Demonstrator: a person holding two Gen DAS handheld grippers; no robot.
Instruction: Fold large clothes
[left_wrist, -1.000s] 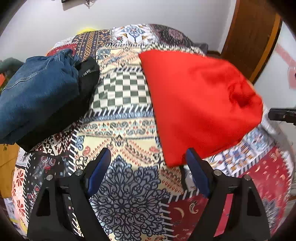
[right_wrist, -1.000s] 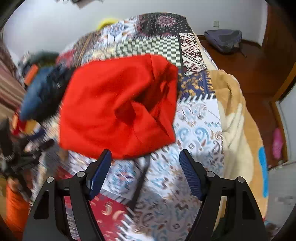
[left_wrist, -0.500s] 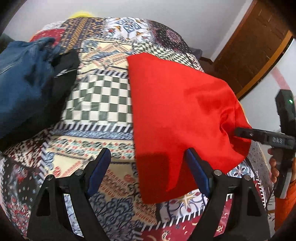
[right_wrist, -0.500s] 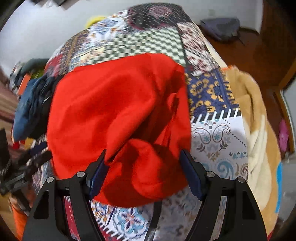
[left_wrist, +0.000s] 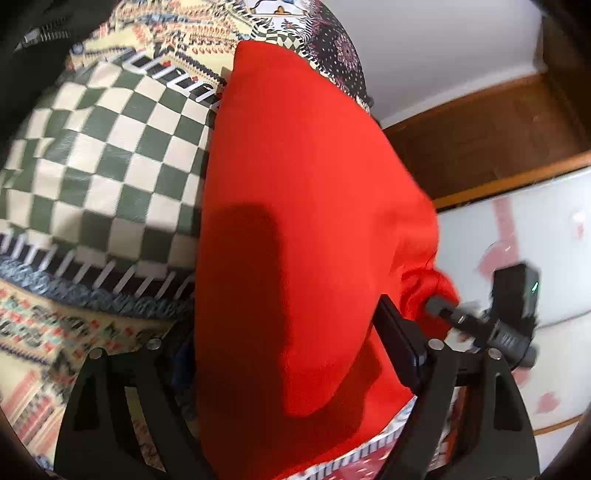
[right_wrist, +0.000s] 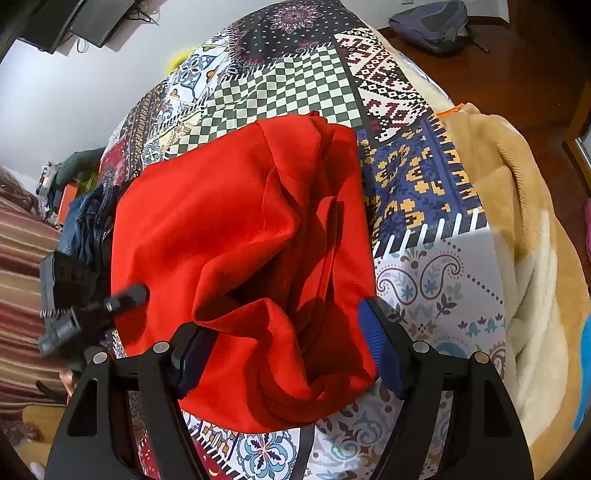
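The red garment (right_wrist: 236, 236) lies on the patchwork bedspread (right_wrist: 436, 288), its near end bunched into folds straight ahead of the right gripper (right_wrist: 284, 350) and between its two blue pads. Those jaws stand apart; the left pad is against or under a fold of the cloth, the right pad sits just beside the cloth's edge, and whether either presses on it cannot be told. In the left wrist view the same red garment (left_wrist: 295, 221) fills the middle and runs down between the fingers of the left gripper (left_wrist: 288, 354), whose jaws are spread wide. Its left pad is hidden behind the cloth, so contact there cannot be judged; its right finger lies along the cloth's edge. This view is blurred, and the garment's lower edge is cut off by the frame.

To the left of the right gripper, past the red cloth, the left gripper's own black body (right_wrist: 74, 306) shows blurred, with a heap of blue denim (right_wrist: 88, 221) beyond it. To its right a tan blanket (right_wrist: 532, 258) hangs off the bed's side, and a grey bag (right_wrist: 432, 26) lies on the wooden floor far ahead. No writing can be read on either tool
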